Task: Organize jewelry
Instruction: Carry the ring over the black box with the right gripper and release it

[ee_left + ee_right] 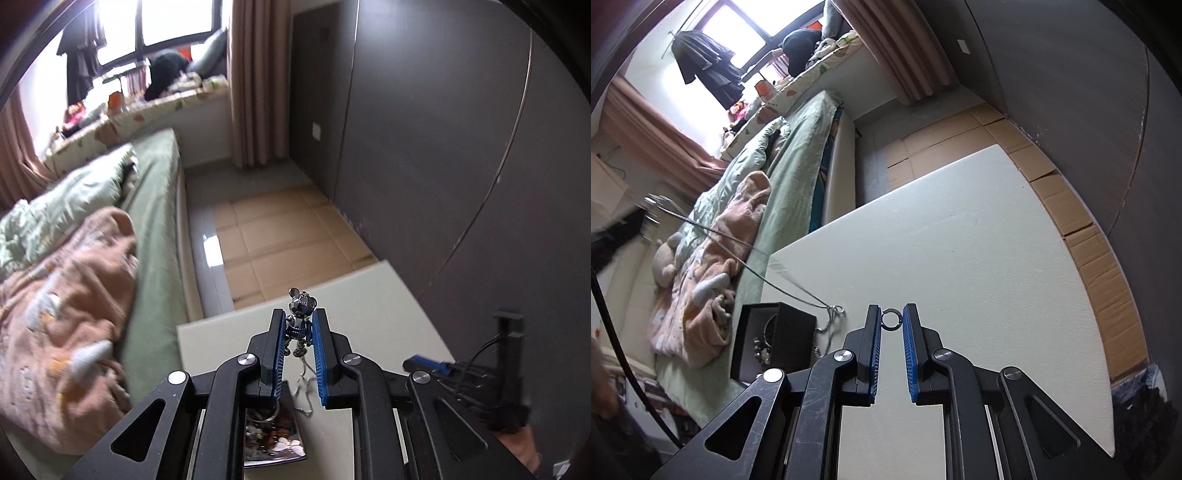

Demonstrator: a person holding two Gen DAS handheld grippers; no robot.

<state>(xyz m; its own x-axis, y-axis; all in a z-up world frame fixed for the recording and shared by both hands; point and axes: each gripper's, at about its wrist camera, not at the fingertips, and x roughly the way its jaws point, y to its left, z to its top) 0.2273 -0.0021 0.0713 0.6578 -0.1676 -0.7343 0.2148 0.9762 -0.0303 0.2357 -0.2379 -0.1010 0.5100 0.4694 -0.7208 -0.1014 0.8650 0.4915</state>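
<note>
My left gripper (300,321) is shut on a silver mouse-shaped pendant (300,317) and holds it above the white table (369,314); its thin chain (304,384) hangs down between the fingers. In the right wrist view the chain (738,254) runs taut from the upper left down to the table beside a black jewelry box (775,343). My right gripper (891,320) is shut on a small dark ring (891,319), pinched at the fingertips just above the table (960,258).
The open black box holds several pieces of jewelry and stands at the table's left edge; it shows below the left gripper too (273,439). A bed with green and pink bedding (738,221) lies to the left. A dark wardrobe (443,147) stands to the right.
</note>
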